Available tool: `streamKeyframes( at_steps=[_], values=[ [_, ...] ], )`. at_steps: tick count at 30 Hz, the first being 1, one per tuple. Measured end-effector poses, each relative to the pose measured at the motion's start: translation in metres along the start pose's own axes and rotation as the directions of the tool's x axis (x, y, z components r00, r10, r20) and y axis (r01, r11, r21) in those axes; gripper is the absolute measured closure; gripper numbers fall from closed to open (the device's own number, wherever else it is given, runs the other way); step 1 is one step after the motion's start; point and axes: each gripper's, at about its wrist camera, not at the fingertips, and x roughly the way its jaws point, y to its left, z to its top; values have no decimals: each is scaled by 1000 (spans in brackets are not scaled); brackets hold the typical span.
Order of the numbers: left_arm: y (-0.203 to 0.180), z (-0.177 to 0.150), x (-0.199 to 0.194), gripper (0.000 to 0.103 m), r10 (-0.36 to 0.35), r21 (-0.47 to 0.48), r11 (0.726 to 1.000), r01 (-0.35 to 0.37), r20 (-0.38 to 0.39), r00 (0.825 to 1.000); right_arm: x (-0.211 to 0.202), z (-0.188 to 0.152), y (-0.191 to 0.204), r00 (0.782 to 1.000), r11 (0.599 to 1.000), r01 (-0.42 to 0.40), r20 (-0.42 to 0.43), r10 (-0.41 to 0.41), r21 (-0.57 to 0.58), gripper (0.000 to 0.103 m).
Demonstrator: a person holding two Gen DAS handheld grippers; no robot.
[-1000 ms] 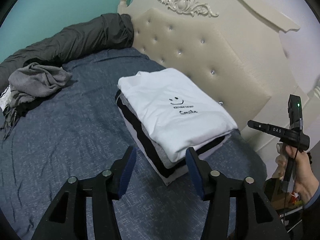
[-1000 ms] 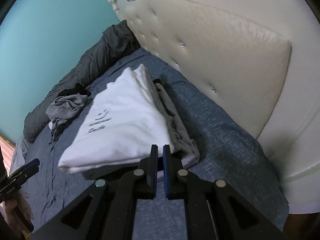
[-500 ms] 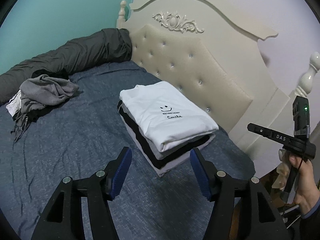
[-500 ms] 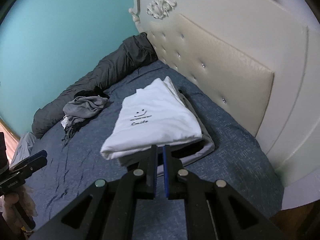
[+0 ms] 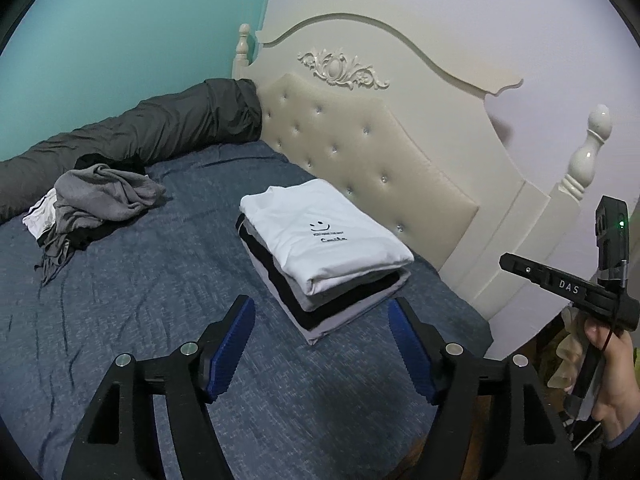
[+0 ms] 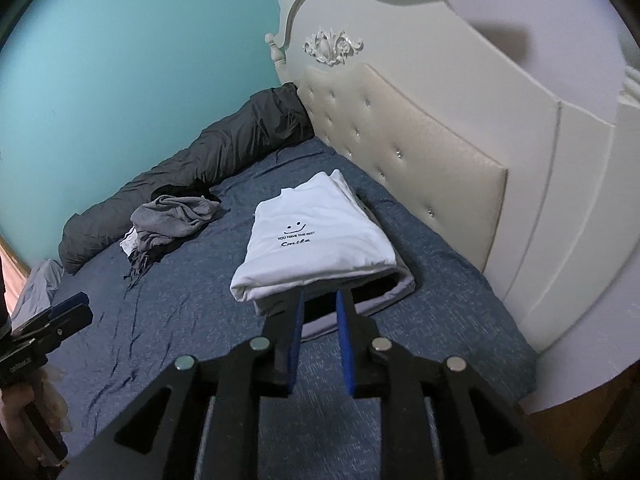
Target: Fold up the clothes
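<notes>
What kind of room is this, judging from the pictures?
Most likely a bedroom. There is a bed with a blue sheet and a cream tufted headboard, and a stack of folded clothes lies on the sheet.

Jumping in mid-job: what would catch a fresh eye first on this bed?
The neat stack of folded clothes near the tufted headboard, topped by a white smiley-print T-shirt. Next, the crumpled grey garment heaped at the far side of the blue bedsheet, beside a long dark bolster. The left gripper and right gripper hang short of the stack, jaws opening, empty.
</notes>
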Motion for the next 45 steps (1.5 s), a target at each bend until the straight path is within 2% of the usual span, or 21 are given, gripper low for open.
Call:
streamKeyframes(
  at_steps=[8, 17, 19, 21, 31, 41, 45],
  values=[
    [-3, -11, -26, 22, -3, 6, 1000, 3, 24, 1000, -33, -15, 12, 999, 1000, 28, 41, -28, -5, 69],
    [-8, -21, -53, 20, -16, 21, 1000, 15, 47, 999, -63, -29, 27, 997, 1000, 20, 79, -20, 1, 53],
    [-10, -24, -58, 19, -21, 26, 999, 19, 52, 998, -68, -32, 29, 996, 1000, 28, 83, -28, 1, 47],
    [-10, -26, -63, 15, -24, 26, 999, 23, 57, 998, -75, -35, 30, 995, 999, 38, 89, -39, 12, 44],
    [-14, -38, -82, 13, -45, 41, 998, 43, 63, 997, -104, -55, 49, 992, 998, 66, 110, -66, 12, 30],
    [-16, -44, -100, 9, -65, 66, 996, 60, 72, 995, -112, -74, 61, 989, 997, 74, 125, -77, 29, 25],
    [-17, -47, -103, 8, -65, 77, 995, 60, 71, 995, -115, -81, 63, 987, 996, 81, 134, -85, 38, 19]
  ],
)
